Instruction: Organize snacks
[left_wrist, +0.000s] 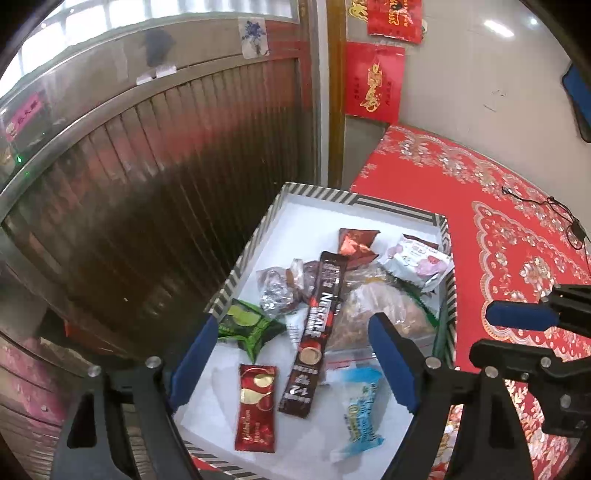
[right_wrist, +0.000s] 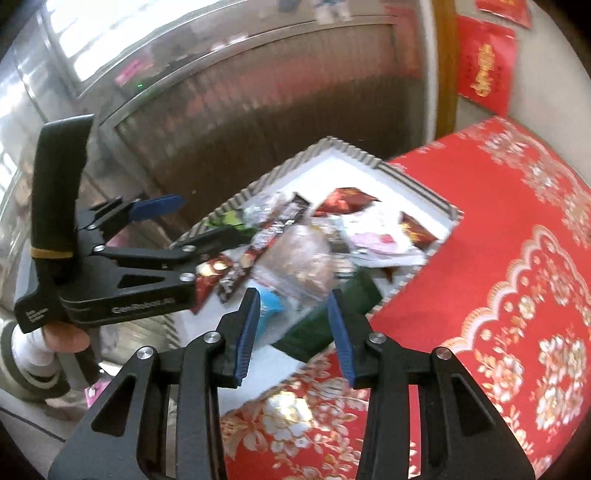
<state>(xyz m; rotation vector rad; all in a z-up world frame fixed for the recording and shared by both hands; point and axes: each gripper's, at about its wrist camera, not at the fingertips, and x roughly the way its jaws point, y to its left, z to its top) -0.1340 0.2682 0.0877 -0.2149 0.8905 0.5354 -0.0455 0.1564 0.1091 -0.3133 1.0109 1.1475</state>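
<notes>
A striped-rim white box (left_wrist: 317, 194) holds several snacks: a Nescafe stick (left_wrist: 314, 339), a red sachet (left_wrist: 257, 408), a green lime packet (left_wrist: 245, 326), a blue-white packet (left_wrist: 360, 410), a clear bag of nuts (left_wrist: 384, 314), a pink-white packet (left_wrist: 419, 262). My left gripper (left_wrist: 291, 362) is open above the box, empty. My right gripper (right_wrist: 291, 332) is open and empty above the box's near corner (right_wrist: 454, 214), over a dark green packet (right_wrist: 332, 317). The right gripper also shows at the right edge of the left wrist view (left_wrist: 532, 332). The left gripper shows in the right wrist view (right_wrist: 192, 221).
The box sits at the left edge of a table with a red floral cloth (left_wrist: 517, 229). A ribbed metal shutter (left_wrist: 166, 184) stands behind and left. Red paper decorations (left_wrist: 373, 83) hang on the wall. A thin black cord (left_wrist: 565, 218) lies on the cloth.
</notes>
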